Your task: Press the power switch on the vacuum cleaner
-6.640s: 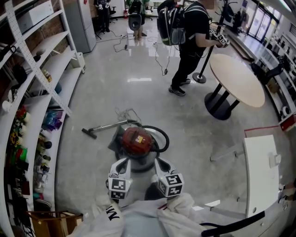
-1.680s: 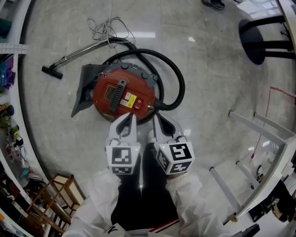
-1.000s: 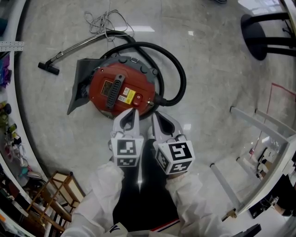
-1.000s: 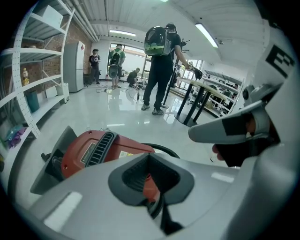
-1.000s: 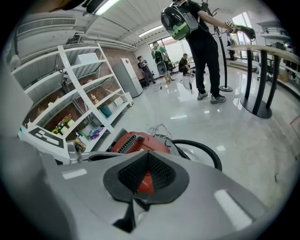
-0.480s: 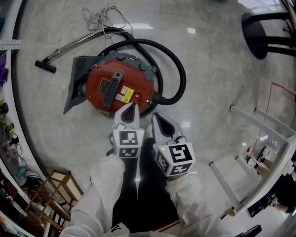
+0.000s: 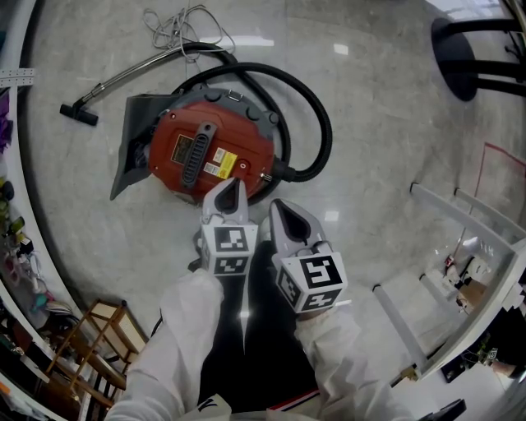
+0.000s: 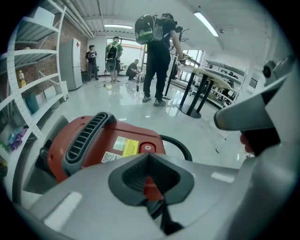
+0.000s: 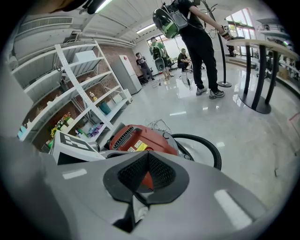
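Note:
The vacuum cleaner [image 7: 209, 152] is a round red canister on the floor with a black ribbed handle [image 7: 196, 152]. Its red power switch [image 7: 242, 166] sits beside a yellow label; the left gripper view shows the switch [image 8: 147, 148] just beyond the jaw tips. My left gripper [image 7: 233, 184] is shut and empty, its tip just short of the switch at the canister's near edge; contact cannot be told. My right gripper [image 7: 279, 205] is also shut and empty. It hangs a little nearer to me, to the right of the left one, off the canister [image 9: 140, 139].
A black hose [image 7: 319, 136] loops round the canister's right side. A metal wand with floor nozzle [image 7: 78, 113] and a tangled cord [image 7: 177, 25] lie at the far left. A white frame [image 7: 460, 238] stands at right, shelving at left, and a person [image 8: 159, 51] stands beyond.
The left gripper has moved forward over the canister's near edge towards the switch, and its jaws have come together. The right gripper has stayed about where it was.

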